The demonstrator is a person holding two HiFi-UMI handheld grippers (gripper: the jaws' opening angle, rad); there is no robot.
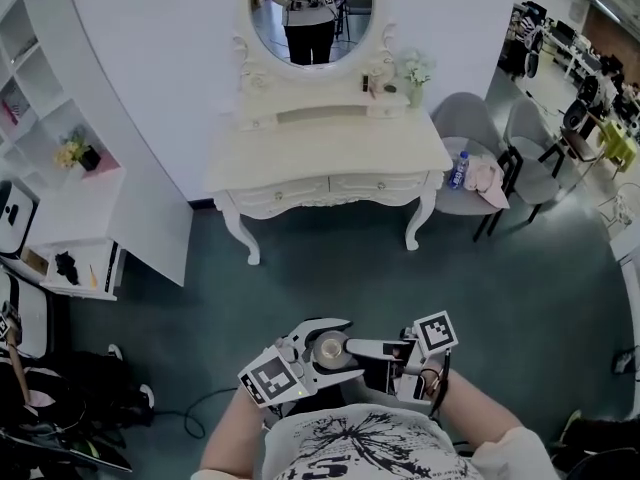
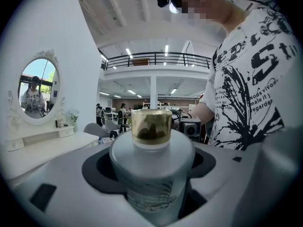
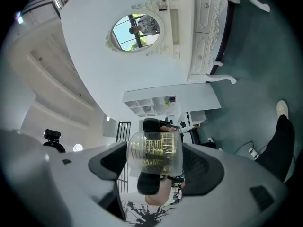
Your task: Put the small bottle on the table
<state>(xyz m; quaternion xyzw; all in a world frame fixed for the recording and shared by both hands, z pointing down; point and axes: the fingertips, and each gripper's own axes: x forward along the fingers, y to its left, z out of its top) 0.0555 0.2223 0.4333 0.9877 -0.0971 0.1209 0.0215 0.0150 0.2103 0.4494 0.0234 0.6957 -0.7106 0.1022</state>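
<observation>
The small bottle (image 2: 152, 169) is not on the counter (image 1: 330, 158) yet. It sits in the left claw (image 1: 343, 342), close to the person's tummy. The left claw is pinching the bottle around its grey body, and the gold lid pokes up above the claw. The bottle looks straight, not tipped. The right claw (image 3: 156, 168) is just beside the left one and points at it. It is pinching a small see-through piece (image 3: 155, 148) with gold marks on it. It may be a cover for the bottle, but I cannot tell for sure. The white counter with the round mirror (image 1: 310, 8) stands ahead, well apart from both claws, with dark floor (image 1: 330, 278) in between. So I think this is the carrying step, with the bottle held and ready, and the putting down is still to do. Next, the person needs to go over to the counter and bring the left claw above the top. The front part of the top looks bare, so that is a good spot. Little things and flowers (image 1: 415, 68) stand at the back by the mirror, so it is best to stay away from those. The bottle should stay straight on the way down. The claw should let go only when the bottom of the bottle rests flat, or it may tip over.
</observation>
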